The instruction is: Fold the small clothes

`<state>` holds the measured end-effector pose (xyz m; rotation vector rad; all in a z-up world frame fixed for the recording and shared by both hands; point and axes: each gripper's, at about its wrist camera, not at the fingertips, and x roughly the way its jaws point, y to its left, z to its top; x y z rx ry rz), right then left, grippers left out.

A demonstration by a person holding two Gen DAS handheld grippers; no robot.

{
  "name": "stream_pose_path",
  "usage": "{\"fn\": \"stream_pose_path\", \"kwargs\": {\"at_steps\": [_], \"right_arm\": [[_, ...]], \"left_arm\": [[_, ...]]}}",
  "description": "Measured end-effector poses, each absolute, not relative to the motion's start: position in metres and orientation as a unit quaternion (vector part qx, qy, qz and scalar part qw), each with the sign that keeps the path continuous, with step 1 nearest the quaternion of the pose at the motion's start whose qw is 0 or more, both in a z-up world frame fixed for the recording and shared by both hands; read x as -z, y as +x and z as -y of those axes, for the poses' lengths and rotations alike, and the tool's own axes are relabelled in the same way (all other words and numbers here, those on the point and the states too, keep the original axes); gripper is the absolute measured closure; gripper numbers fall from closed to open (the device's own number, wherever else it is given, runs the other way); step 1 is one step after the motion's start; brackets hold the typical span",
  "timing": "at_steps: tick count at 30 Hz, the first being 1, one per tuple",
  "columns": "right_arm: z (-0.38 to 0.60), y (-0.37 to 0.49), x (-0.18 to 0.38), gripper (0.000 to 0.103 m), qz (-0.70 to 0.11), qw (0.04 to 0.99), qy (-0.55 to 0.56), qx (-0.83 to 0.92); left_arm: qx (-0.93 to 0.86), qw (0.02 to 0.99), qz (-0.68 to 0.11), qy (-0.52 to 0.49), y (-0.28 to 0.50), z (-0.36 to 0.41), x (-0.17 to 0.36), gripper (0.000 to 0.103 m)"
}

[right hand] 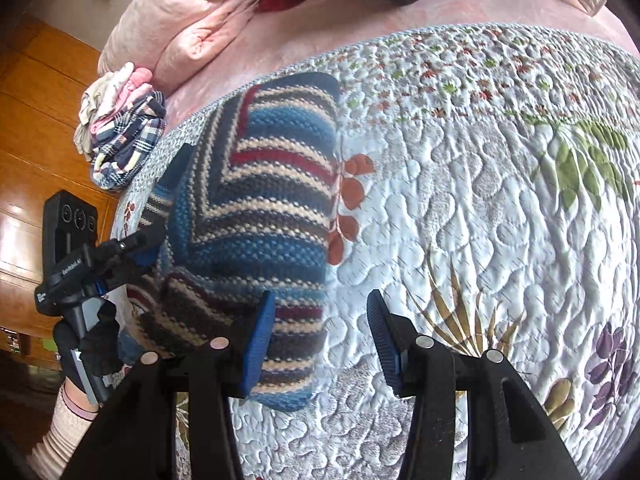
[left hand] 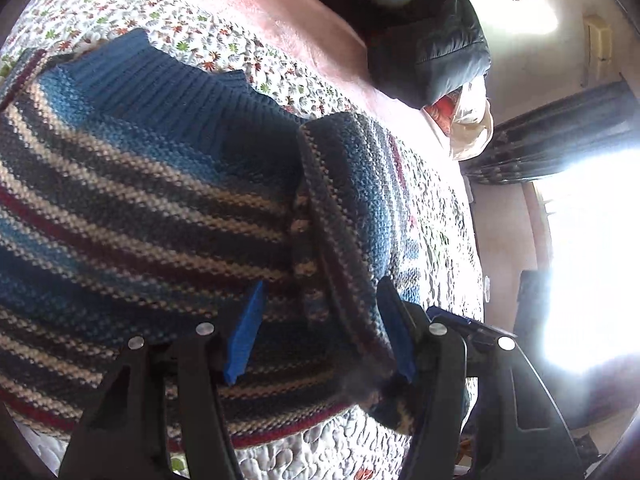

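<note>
A striped knitted sweater (left hand: 140, 200) in blue, cream, dark grey and red lies on a flower-patterned quilt (left hand: 180, 32). One sleeve (left hand: 352, 200) is folded over its body. My left gripper (left hand: 322, 332) is open just above it, with the sleeve's lower end between the blue pads. In the right wrist view the sweater (right hand: 260, 200) is a folded bundle at the quilt's (right hand: 480, 200) left side. My right gripper (right hand: 320, 344) is open at the bundle's near right edge, its left pad (right hand: 260, 344) over the knit and its right pad over bare quilt. The left gripper (right hand: 136, 248) touches the bundle's left edge.
A stack of folded clothes (right hand: 124, 128) sits at the bed's far left by a pink blanket (right hand: 188, 20). A dark padded jacket (left hand: 432, 40) lies at the head of the bed. A wooden wardrobe (right hand: 40, 100) stands left. A black-gloved hand (right hand: 88, 348) holds the left gripper.
</note>
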<state>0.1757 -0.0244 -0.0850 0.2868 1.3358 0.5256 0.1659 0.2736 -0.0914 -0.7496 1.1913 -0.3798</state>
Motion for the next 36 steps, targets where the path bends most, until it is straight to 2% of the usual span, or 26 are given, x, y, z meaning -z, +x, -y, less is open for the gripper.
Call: {"fn": "stream_pose_path", "kwargs": {"at_steps": [14,16,19,21,28,36], "right_arm": [[0.036,0.161,0.11,0.054,-0.614,0.735,0.157,-0.242],[0.037,0.16,0.112,0.054,-0.614,0.734,0.157,-0.242],[0.036,0.158,0.113,0.054,-0.615,0.733,0.158,-0.243],[0.035,0.156,0.113,0.054,-0.614,0.733,0.159,-0.245],[0.034,0.151,0.1,0.054,-0.603,0.739,0.164,-0.252],[0.014,0.146,0.082,0.054,-0.587,0.744,0.15,-0.281]], "left_arm": [[0.172,0.73,-0.555,-0.359,0.201,-0.243,0.106,0.046],[0.173,0.733,-0.555,-0.354,0.205,-0.238,0.105,0.053],[0.169,0.743,-0.556,-0.331,0.209,-0.231,0.101,0.074],[0.169,0.752,-0.553,-0.316,0.21,-0.227,0.096,0.082],[0.186,0.785,-0.509,-0.3,0.202,-0.232,0.062,0.086],[0.176,0.801,-0.482,-0.309,0.187,-0.283,0.033,0.086]]}}
